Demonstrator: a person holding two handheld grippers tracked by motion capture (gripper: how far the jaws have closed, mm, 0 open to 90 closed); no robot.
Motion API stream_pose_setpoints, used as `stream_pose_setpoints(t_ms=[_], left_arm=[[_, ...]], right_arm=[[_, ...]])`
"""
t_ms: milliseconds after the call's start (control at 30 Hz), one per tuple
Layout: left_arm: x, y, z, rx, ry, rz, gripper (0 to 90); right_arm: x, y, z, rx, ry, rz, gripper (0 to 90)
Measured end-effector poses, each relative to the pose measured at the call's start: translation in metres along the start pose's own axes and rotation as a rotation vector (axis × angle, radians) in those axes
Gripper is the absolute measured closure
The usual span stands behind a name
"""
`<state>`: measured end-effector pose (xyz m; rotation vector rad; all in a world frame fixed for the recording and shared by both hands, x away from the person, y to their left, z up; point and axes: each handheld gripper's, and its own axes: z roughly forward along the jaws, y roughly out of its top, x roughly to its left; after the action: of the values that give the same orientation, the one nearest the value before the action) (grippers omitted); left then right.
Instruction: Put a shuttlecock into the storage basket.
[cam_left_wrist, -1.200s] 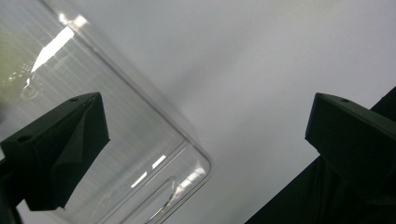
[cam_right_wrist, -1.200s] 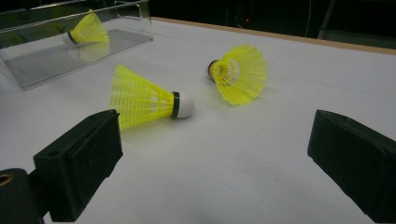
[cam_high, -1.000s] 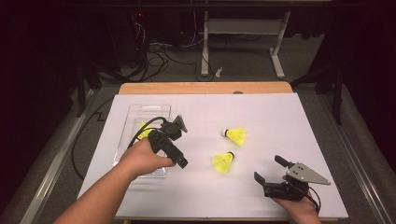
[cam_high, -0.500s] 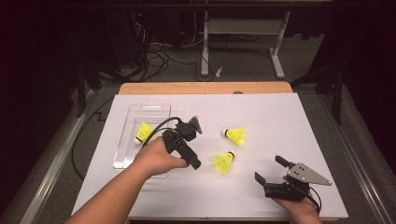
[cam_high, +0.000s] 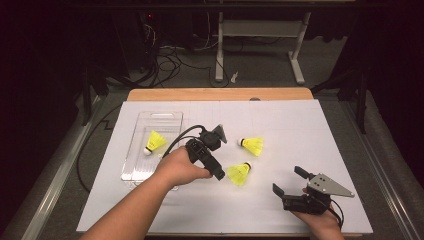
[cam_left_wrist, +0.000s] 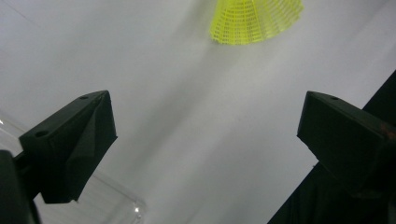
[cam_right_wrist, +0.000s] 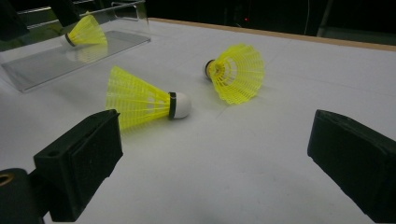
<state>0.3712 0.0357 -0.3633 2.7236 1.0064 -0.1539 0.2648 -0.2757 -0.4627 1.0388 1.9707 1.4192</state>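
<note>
High view: unmarked yellow shuttlecocks, clear tray.

Two black jaws stand wide apart at the bottom of the frame with bare white table between them. Just above the left jaw lies a yellow shuttlecock on its side, its white cork pointing right. A second shuttlecock lies at centre, and a third rests in a clear tray at upper left.

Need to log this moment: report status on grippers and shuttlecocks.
Left gripper open, jaws just closing slightly, nothing between them. Right gripper open, empty. One shuttlecock in clear tray; two shuttlecocks on table. Nothing blocking.
</note>
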Motion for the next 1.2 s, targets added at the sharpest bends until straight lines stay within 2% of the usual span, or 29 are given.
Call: stream_pose_setpoints(t_ms=[67,167,400,567,767,867,1033,1200], left_arm=[[0.0,0.001,0.002,-0.007,-0.004,0.0,12.0],[0.0,0.003,0.005,-0.012,0.002,-0.005,14.7],[0.001,0.008,0.012,-0.01,-0.01,-0.007,17.2],[-0.004,0.011,0.017,-0.012,-0.01,0.001,19.9],[-0.013,0.013,0.026,-0.01,-0.031,0.016,22.4],[-0.019,0.014,0.032,0.011,-0.036,0.034,25.0],[-0.028,0.019,0.04,0.015,-0.073,0.039,30.0],[-0.033,0.023,0.046,0.015,-0.089,0.037,33.3]], right_arm=[[0.001,0.0,0.0,-0.002,0.003,-0.007,3.7],[0.003,0.0,-0.002,-0.002,0.008,-0.015,3.6],[0.001,0.0,-0.004,-0.008,0.003,-0.004,3.7],[0.0,0.0,-0.003,-0.007,0.003,-0.009,3.7],[0.001,0.0,-0.004,-0.009,0.003,-0.008,3.7],[0.001,0.0,-0.004,-0.008,0.002,-0.007,3.7],[0.001,0.0,-0.004,-0.009,0.002,-0.01,3.7],[0.001,0.0,-0.004,-0.006,0.003,-0.01,3.8]])
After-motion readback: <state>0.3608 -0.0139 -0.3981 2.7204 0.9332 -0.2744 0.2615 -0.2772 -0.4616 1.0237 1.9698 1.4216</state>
